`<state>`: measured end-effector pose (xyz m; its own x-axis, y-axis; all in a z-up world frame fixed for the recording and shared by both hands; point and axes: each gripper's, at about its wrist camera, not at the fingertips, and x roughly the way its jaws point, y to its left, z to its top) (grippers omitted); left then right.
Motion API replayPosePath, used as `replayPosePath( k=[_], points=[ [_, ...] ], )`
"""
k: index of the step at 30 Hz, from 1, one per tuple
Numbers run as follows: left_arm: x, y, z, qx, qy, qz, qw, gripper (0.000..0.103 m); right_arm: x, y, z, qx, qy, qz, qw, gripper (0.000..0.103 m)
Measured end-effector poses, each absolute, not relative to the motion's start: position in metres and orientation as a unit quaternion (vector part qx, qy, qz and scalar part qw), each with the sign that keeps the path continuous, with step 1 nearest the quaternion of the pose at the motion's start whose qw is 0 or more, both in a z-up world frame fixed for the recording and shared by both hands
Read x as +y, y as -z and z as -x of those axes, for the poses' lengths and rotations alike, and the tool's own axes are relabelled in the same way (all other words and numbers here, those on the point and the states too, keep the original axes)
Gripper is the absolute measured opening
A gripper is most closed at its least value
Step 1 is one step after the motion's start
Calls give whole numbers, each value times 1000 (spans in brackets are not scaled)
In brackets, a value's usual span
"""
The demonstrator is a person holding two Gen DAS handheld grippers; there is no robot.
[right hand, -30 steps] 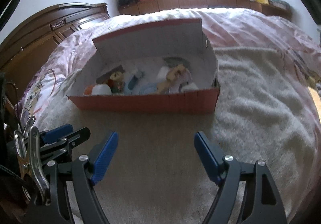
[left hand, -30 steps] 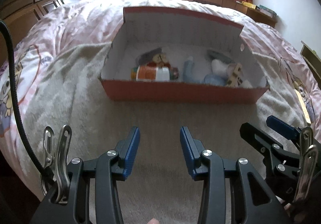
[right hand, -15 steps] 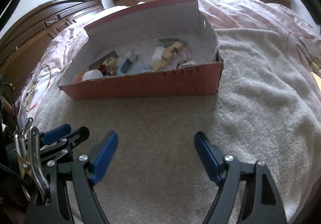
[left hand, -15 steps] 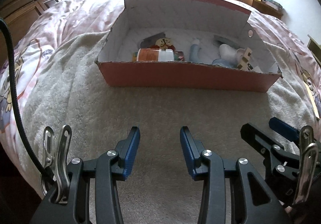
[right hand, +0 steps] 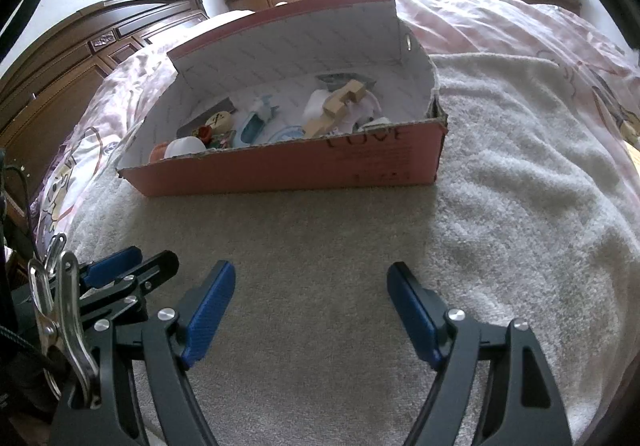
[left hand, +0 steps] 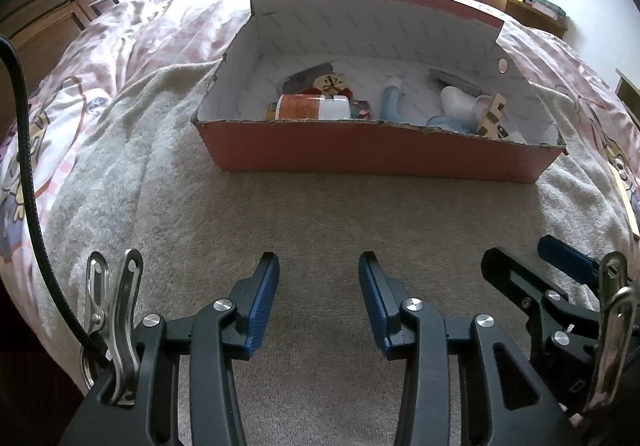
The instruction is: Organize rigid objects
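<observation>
Cardboard box (left hand: 380,156) lies straight ahead of your left gripper (left hand: 319,278) and right gripper (right hand: 311,288), both open, empty; its long side faces you.

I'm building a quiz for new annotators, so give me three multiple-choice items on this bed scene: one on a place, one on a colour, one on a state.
1. Where does the orange-and-white canister lie?
A. On the towel outside the box
B. Inside the box, toward its left end
C. Between the left gripper's fingers

2. What colour is the outside of the cardboard box?
A. Reddish orange
B. Green
C. Black

3. How do the two grippers stand?
A. Both shut on toys
B. Left open, right shut on the canister
C. Both open and empty

Answers:
1 B: the left wrist view shows it on its side behind the box's front wall, at the left.
2 A: the front wall is reddish orange in both views.
3 C: the left gripper and right gripper each show only the beige towel between spread blue pads.
</observation>
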<state>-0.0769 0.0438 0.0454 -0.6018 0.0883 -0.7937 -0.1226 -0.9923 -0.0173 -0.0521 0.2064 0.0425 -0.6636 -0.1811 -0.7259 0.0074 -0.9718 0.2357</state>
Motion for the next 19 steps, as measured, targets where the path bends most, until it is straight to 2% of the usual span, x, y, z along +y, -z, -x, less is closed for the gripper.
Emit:
replayPosePath(
  k=[19],
  points=[
    [43, -43, 79, 19, -891, 450, 53, 42, 208, -37, 52, -108, 905, -408, 46, 82]
  ],
)
